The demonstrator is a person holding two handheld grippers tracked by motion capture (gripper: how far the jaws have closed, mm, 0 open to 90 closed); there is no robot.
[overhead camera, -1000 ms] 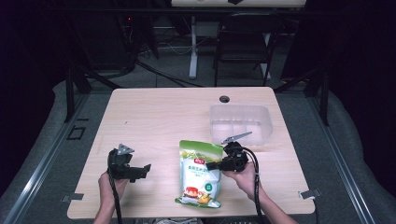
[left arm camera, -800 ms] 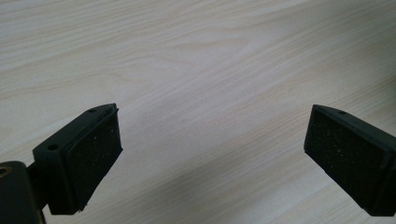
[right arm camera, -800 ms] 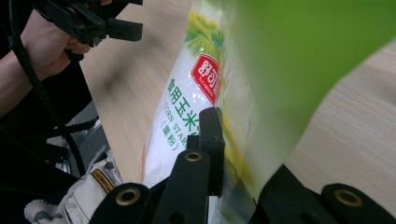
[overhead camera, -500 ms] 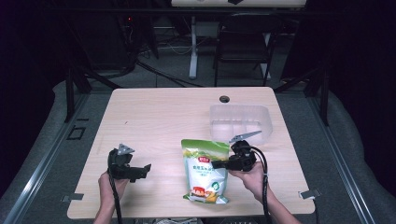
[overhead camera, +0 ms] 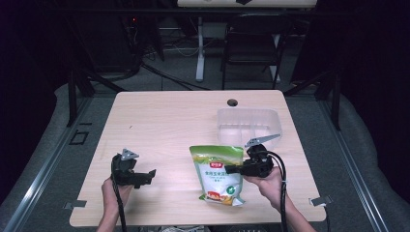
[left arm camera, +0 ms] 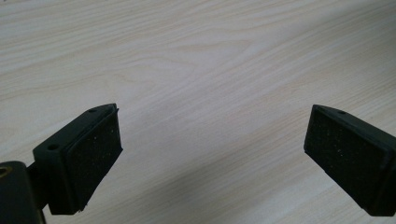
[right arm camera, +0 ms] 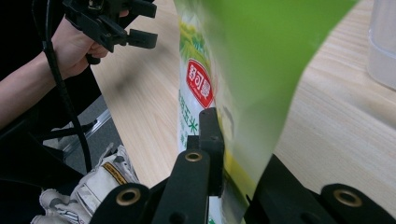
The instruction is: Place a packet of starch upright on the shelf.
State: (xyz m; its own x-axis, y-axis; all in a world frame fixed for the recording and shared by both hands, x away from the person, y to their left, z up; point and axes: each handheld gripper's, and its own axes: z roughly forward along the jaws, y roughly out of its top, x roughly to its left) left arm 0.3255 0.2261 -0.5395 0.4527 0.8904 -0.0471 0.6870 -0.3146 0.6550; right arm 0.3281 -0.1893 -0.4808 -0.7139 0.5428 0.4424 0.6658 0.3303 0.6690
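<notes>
Now the right gripper has its two black jaws closed on the edge of a green and white printed plastic food pouch; in the right gripper view the pouch rises straight up from between the jaws, a red label on its front. Just beyond this gripper, on the light wooden table, stands a clear rectangular plastic container, apart from the pouch. The left gripper hangs over bare wood well to the pouch's other side, jaws spread wide and holding nothing. A white work glove lies below the table edge.
</notes>
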